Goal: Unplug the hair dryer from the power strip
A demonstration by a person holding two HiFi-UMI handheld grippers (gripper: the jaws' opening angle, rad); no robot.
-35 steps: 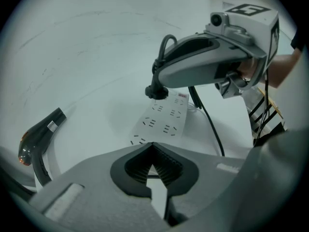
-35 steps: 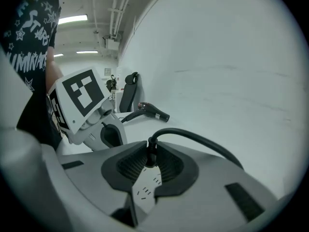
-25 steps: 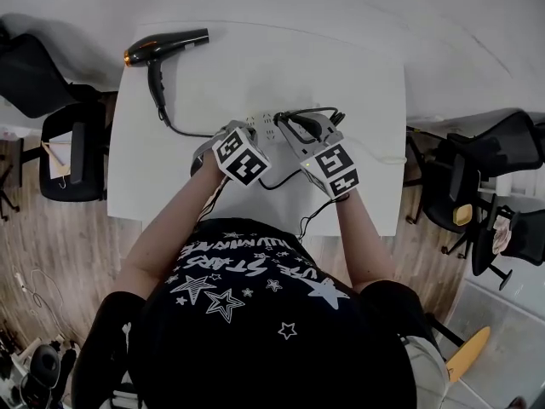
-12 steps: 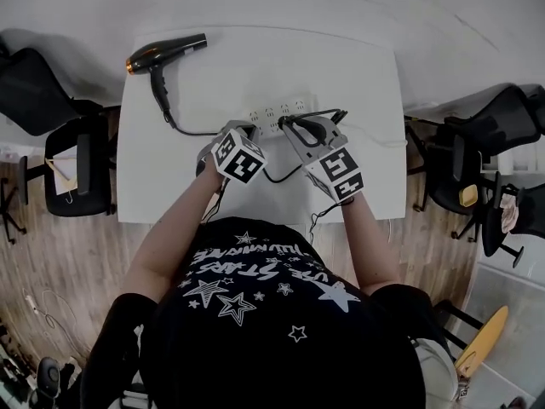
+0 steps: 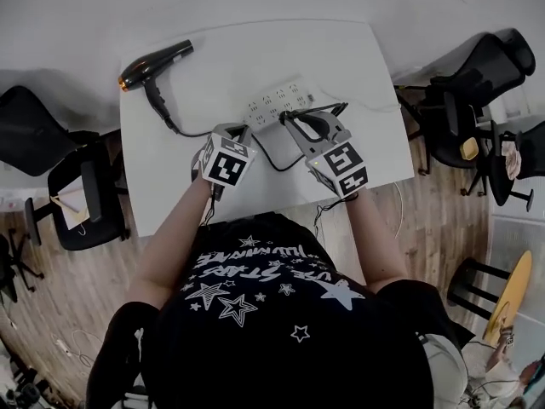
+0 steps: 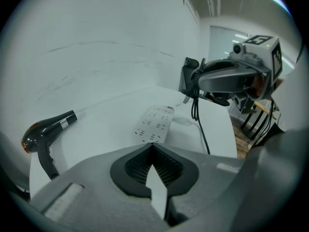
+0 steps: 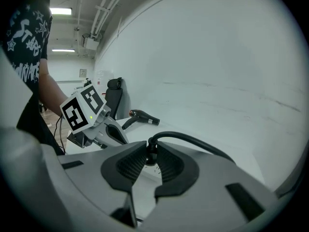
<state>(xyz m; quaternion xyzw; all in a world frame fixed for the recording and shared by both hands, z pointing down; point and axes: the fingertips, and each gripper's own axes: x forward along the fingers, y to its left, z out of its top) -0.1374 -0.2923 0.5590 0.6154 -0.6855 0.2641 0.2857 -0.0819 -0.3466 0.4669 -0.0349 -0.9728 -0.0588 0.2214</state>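
Left gripper view shows the hair dryer's plug point(image 6: 189, 77) best. It is black and raised off the table point(image 6: 111, 129), clear of the white power strip point(image 6: 155, 124) lying below it, with its cord point(image 6: 202, 129) dangling down. Right gripper view shows the grip itself: the right gripper point(image 7: 147, 154) has its jaws clamped on that plug, and the cord arches away over one jaw. Head view alone takes in the whole layout. The hair dryer point(image 5: 156, 65) lies at the table's far left corner, well apart from the strip. The left gripper point(image 6: 152, 148) has its jaws together with nothing between them.
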